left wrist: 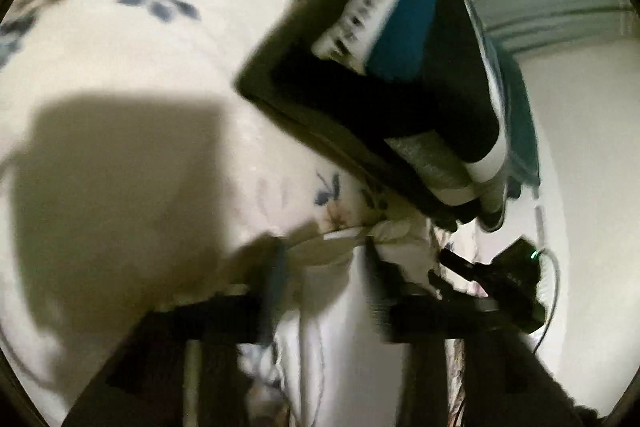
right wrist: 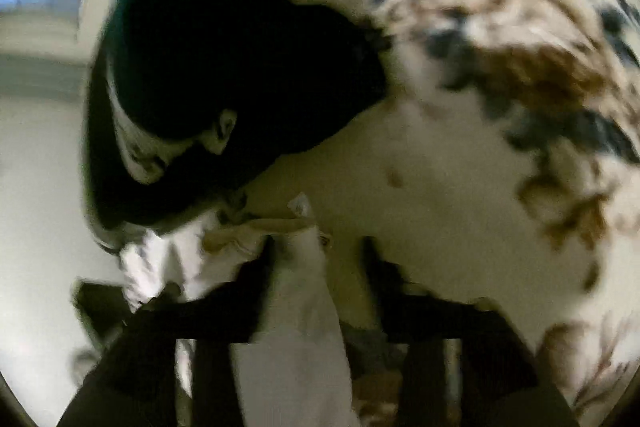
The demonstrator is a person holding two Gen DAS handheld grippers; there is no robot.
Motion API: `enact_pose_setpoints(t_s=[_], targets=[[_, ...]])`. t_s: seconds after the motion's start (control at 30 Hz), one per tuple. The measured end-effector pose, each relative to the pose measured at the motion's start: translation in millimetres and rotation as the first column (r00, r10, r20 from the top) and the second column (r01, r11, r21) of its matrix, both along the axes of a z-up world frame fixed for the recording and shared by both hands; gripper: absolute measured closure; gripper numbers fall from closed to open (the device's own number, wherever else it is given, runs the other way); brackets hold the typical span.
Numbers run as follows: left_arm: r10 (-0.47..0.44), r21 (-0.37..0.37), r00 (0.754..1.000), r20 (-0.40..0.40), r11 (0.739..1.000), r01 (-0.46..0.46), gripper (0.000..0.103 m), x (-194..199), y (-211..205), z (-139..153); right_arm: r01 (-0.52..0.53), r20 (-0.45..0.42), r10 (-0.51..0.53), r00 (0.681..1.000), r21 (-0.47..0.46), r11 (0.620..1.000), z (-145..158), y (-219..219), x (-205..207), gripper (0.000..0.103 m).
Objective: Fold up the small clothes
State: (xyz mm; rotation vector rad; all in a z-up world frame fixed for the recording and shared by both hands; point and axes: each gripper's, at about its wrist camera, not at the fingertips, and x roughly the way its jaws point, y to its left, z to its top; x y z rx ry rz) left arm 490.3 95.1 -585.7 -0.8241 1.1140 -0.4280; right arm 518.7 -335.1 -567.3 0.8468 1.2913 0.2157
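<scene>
Surface: floral bedspread [left wrist: 132,39], cream with blue and brown sprays, fills most of both views; plain pale wall at the right of the left wrist view.
Stack: dark folded clothes pile [left wrist: 400,67] with teal and white bands, upper centre-right of the left wrist view; the same pile [right wrist: 224,67] sits upper left in the right wrist view.
Task item: small white garment [left wrist: 332,327], lower centre of both views, running up between the fingers of each gripper; also at [right wrist: 296,327].
Left gripper [left wrist: 324,255]: fingers apart, white cloth between them; too blurred to tell whether it pinches.
Right gripper [right wrist: 316,247]: same reading, cloth between spread fingers, grip cannot be told.
Pose: both grippers angled down toward the bedspread, close together; the right gripper's body shows at lower right of the left wrist view.
Risk 1: heavy motion blur suggests fast travel; a loose hold could drop the garment edge.
Risk 2: garment looks bunched near the fingertips, so a fold could set crooked.
Risk 3: pile lies near; a sweep could knock it.
</scene>
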Motion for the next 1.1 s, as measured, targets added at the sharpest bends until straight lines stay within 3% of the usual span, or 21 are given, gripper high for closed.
enact_pose_setpoints(t_s=[0.1,0.13,0.3,0.37,0.43,0.47,0.5,0.67,0.87,1.1], targets=[[-0.006,-0.138,1.0,-0.023,0.99,0.003,0.041,-9,5,-16,-0.05,-0.032,0.054,0.998,0.121,0.991,-17,-9,0,0.04],[-0.018,-0.151,0.999,-0.028,0.988,0.014,0.041,-7,3,-19,-0.07,-0.044,0.077,0.996,0.147,0.987,-25,-6,2,0.04],[-0.114,-0.126,0.993,0.008,0.985,0.114,0.041,6,-17,-19,-0.146,0.003,0.15,0.989,0.252,0.957,-37,4,22,0.04],[-0.146,-0.091,0.989,0.031,0.985,0.148,0.041,14,-25,-13,-0.165,0.026,0.163,0.986,0.245,0.955,-33,7,24,0.04],[-0.166,-0.049,0.984,0.064,0.984,0.169,0.045,16,-30,-9,-0.199,0.052,0.192,0.98,0.225,0.954,-28,12,26,0.054],[-0.176,-0.028,0.981,0.084,0.983,0.179,0.08,18,-33,-6,-0.221,0.058,0.213,0.975,0.227,0.949,-26,14,26,0.082],[-0.203,0.011,0.975,0.09,0.979,0.203,0.099,18,-38,-3,-0.232,0.065,0.223,0.973,0.216,0.948,-22,15,24,0.094],[-0.197,0.067,0.971,0.135,0.98,0.189,0.099,13,-40,10,-0.241,0.12,0.222,0.968,0.18,0.954,-2,12,18,0.099],[-0.174,0.067,0.968,0.179,0.984,0.165,0.099,-9,-37,37,-0.297,0.2,0.262,0.944,0.173,0.939,35,9,-2,0.099],[-0.191,0.066,0.95,0.248,0.981,0.18,0.098,-68,-29,88,-0.363,0.265,0.307,0.914,0.198,0.911,80,18,-57,0.099]])
